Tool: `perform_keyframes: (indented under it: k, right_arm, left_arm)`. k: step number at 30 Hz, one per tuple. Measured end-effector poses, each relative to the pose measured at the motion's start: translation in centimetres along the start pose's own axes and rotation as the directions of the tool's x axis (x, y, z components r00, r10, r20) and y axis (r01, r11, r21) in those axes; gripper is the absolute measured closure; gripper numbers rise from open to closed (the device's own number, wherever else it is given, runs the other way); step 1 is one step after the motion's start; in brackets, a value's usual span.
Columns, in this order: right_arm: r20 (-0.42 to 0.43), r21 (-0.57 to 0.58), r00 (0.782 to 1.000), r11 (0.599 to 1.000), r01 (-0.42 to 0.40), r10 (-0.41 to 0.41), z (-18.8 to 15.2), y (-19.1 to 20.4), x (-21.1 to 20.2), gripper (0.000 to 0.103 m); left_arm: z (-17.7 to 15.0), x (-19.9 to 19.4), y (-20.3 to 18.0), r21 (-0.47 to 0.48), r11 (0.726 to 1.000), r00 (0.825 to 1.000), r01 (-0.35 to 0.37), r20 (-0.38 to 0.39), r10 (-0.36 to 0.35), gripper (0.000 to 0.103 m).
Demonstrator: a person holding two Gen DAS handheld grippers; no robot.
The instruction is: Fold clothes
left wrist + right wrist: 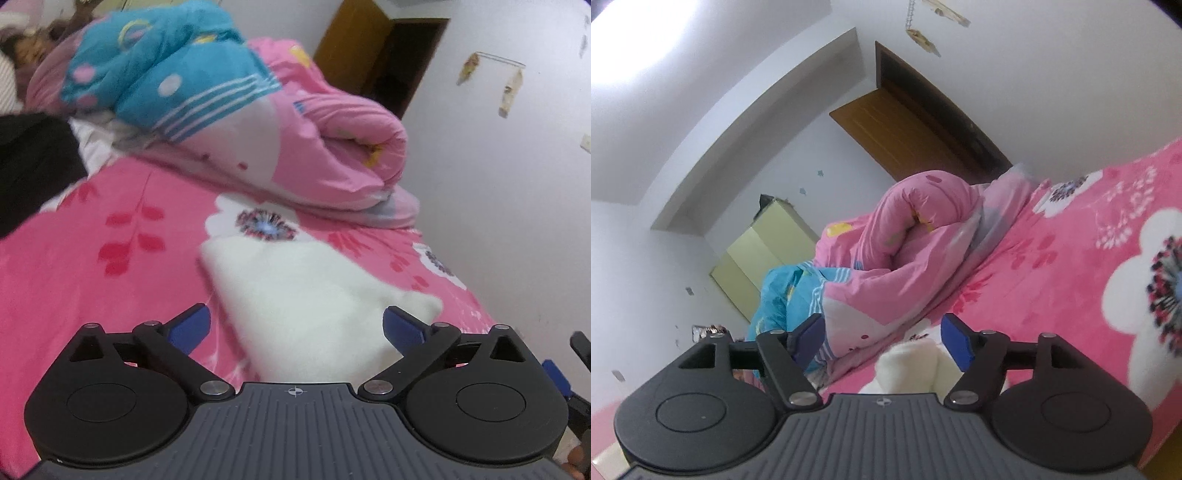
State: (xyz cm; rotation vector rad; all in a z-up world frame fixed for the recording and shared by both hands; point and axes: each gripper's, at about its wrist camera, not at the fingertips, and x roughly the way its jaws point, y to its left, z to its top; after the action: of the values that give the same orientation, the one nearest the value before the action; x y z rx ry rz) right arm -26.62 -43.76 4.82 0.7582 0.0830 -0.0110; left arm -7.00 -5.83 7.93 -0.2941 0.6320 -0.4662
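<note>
Fleece of a white garment [314, 295] is seen lying on the bed's pink flowered sheet [110, 295], below and ahead of the left gripper [295, 326]. The jaws of that gripper are spread wide, with nothing pressed between the blue pads [190, 326] — the cloth lies beneath the gap, not in a grip. In the right wrist view the same white garment [908, 369] is bunched just under the right gripper [882, 341], whose jaws are likewise parted and clamped on nothing. A rolled pink quilt [332, 147] and a blue patterned one [166, 70] are piled at the far end of the bed — well apart from the garment. A brown door [905, 122] is set in the white wall behind.
</note>
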Motion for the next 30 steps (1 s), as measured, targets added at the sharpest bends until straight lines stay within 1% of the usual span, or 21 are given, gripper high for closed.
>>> perform_keyframes:
  k: [3,6,9,12,15,17,19,22,24,27,29,30]
  right_arm:
    - [-0.042,-0.001,0.999,1.000,0.027,-0.027,-0.6,-0.3,-0.4,0.023]
    - [-0.106,0.039,0.993,0.998,0.053,-0.049,-1.6,-1.4,0.1,0.022]
    - [-0.168,0.111,0.985,0.993,0.048,-0.029,-2.6,-2.9,1.2,0.019]
    - [-0.216,0.214,0.976,0.976,0.048,-0.001,-3.4,-4.8,2.5,0.018]
    - [-0.249,0.307,0.968,0.950,0.060,0.020,-4.2,-7.0,4.0,0.017]
    - [-0.260,0.353,0.965,0.933,0.072,0.023,-4.7,-8.3,5.2,0.016]
    - [-0.268,0.393,0.963,0.916,0.078,0.033,-5.3,-9.4,6.2,0.016]
    - [-0.289,0.446,0.956,0.891,0.088,0.050,-6.1,-10.9,8.3,0.015]
    - [-0.308,0.464,0.950,0.879,0.107,0.047,-6.5,-11.5,9.7,0.015]
    - [-0.329,0.482,0.943,0.867,0.121,0.051,-7.1,-12.1,11.3,0.015]
    - [-0.329,0.467,0.944,0.873,0.138,0.027,-7.2,-11.9,11.6,0.015]
    - [-0.322,0.445,0.947,0.884,0.141,0.011,-7.1,-11.6,11.6,0.015]
  left_arm:
    - [-1.0,0.2,1.7,-0.059,0.998,0.999,0.008,-0.045,-0.011,0.002]
    - [-2.2,0.7,3.6,-0.133,0.991,0.994,0.014,-0.102,-0.027,0.002]
    - [-3.0,1.3,5.4,-0.212,0.977,0.987,0.034,-0.149,-0.067,0.002]
    - [-3.6,2.0,6.9,-0.290,0.955,0.980,0.062,-0.165,-0.114,0.001]
    - [-4.1,3.0,8.3,-0.370,0.924,0.971,0.100,-0.167,-0.172,0.001]
    - [-4.4,4.0,8.8,-0.410,0.905,0.963,0.111,-0.180,-0.200,0.001]
    - [-4.7,5.3,9.2,-0.443,0.889,0.955,0.117,-0.195,-0.223,0.001]
    - [-5.0,7.3,9.2,-0.464,0.877,0.946,0.126,-0.211,-0.247,0.002]
    - [-5.1,8.5,8.9,-0.465,0.875,0.940,0.134,-0.221,-0.262,0.002]
    - [-5.1,9.5,8.5,-0.439,0.886,0.937,0.150,-0.223,-0.269,0.002]
    - [-4.9,9.6,8.1,-0.410,0.900,0.943,0.148,-0.214,-0.253,0.003]
    - [-4.8,9.4,7.9,-0.383,0.912,0.948,0.146,-0.208,-0.239,0.003]
